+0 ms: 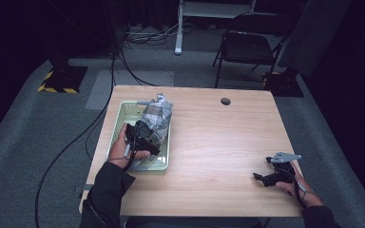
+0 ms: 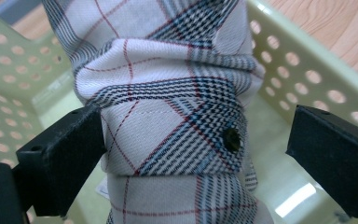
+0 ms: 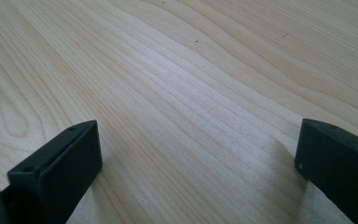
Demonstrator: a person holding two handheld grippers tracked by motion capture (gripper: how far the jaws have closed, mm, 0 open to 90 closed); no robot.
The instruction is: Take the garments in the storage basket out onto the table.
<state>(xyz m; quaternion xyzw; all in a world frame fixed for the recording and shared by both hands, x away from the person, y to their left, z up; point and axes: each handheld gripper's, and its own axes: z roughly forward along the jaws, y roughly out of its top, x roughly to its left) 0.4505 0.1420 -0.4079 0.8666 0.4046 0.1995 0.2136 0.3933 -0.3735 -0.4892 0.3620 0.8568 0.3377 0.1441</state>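
The left gripper (image 2: 193, 154) is gaping around a bunched plaid shirt (image 2: 168, 107), one jaw touching cloth, the other apart. The shirt is lying in the pale basket (image 1: 123, 114) at the high view's centre left. Soft, light and floppy, it should crumple; the thick buttoned fold (image 2: 200, 135) looks the best hold. The right gripper (image 1: 261, 178) is resting open at lower right.
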